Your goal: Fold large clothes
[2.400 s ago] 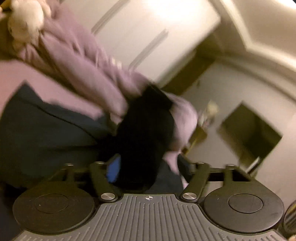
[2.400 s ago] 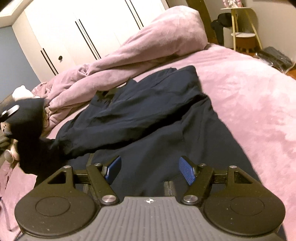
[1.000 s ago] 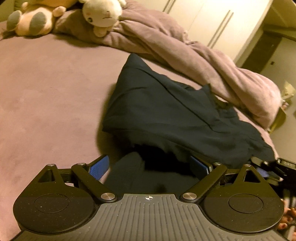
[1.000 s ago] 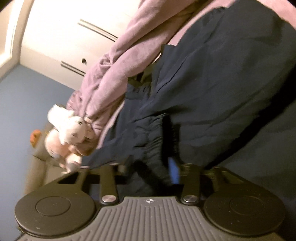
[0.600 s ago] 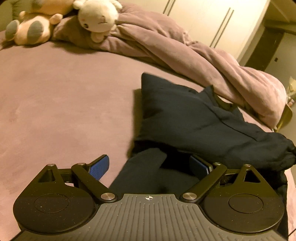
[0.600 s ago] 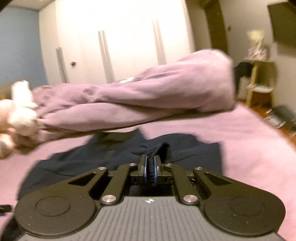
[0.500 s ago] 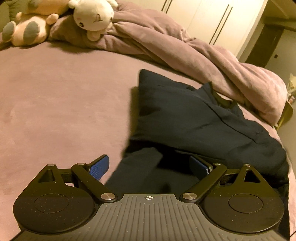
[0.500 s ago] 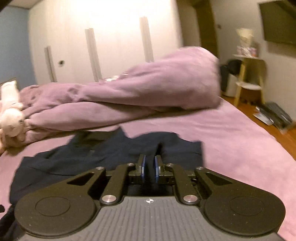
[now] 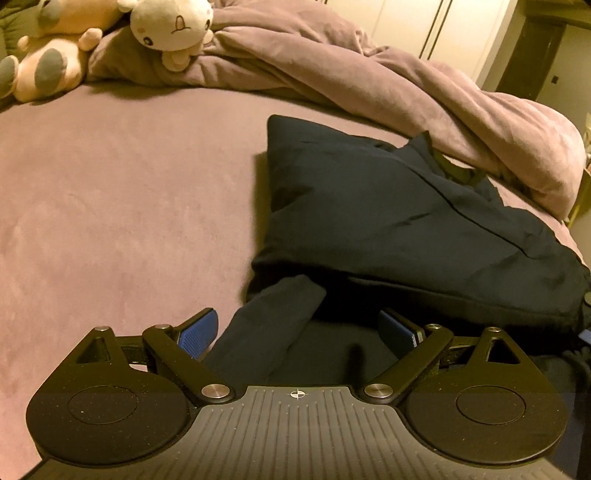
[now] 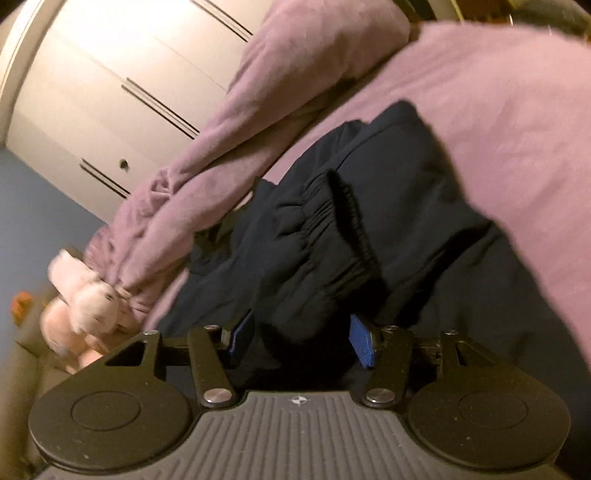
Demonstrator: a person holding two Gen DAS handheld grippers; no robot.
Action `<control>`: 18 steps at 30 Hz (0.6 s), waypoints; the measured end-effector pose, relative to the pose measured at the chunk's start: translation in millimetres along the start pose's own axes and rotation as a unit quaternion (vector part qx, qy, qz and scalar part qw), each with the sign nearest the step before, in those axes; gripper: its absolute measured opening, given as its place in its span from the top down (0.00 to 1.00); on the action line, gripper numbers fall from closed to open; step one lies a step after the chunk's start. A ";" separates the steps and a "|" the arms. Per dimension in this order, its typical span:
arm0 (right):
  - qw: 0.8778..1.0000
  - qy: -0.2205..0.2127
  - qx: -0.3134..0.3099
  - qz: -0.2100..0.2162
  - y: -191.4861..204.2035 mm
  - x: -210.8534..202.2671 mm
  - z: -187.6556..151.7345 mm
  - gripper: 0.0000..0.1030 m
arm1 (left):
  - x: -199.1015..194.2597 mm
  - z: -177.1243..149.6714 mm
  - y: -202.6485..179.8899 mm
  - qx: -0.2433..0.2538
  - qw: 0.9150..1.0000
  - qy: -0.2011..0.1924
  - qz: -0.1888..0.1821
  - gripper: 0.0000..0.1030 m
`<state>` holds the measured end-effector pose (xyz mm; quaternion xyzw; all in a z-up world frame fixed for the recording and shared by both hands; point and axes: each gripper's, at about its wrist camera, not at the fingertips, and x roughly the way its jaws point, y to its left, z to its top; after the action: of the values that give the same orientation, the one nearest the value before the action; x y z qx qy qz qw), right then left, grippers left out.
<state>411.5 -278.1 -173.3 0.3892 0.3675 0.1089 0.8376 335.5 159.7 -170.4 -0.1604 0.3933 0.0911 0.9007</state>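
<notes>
A dark navy garment (image 9: 399, 218) lies folded over itself on the pink bed sheet (image 9: 110, 192). A narrow strip of it runs toward me between the left gripper's fingers. My left gripper (image 9: 301, 328) is open, low over that strip, touching nothing I can see. In the right wrist view the garment's gathered elastic cuff (image 10: 332, 229) lies just ahead. My right gripper (image 10: 301, 338) is open, with the dark cloth between its blue pads (image 10: 360, 339). This view is tilted and blurred.
A bunched pink duvet (image 9: 369, 74) lies along the far side of the bed, behind the garment. Two plush toys (image 9: 170, 26) sit at the far left; they also show in the right wrist view (image 10: 85, 306). White wardrobe doors (image 10: 122, 74) stand behind.
My right gripper was shut on the garment half a second ago; it is now open and the view has tilted. The garment's folded layer has settled flat. The left gripper stays open.
</notes>
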 end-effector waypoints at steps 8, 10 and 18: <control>0.990 -0.078 -0.096 -0.064 30.1 -11.1 8.3 0.84 | 3.9 2.7 1.6 -0.003 1.000 -0.003 0.016 0.06; 0.985 -0.093 -0.114 -0.090 31.4 -13.9 13.4 0.84 | 2.7 2.6 4.6 -0.004 1.000 0.000 0.012 0.06; 0.983 -0.106 -0.092 -0.121 13.3 -34.2 18.1 0.66 | -34.7 27.6 26.4 -0.007 0.998 -0.058 0.032 0.06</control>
<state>401.4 -295.6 -137.7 0.2722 0.3094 -0.0021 0.9112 323.2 192.9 -132.9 -0.1481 0.3446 0.1314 0.9176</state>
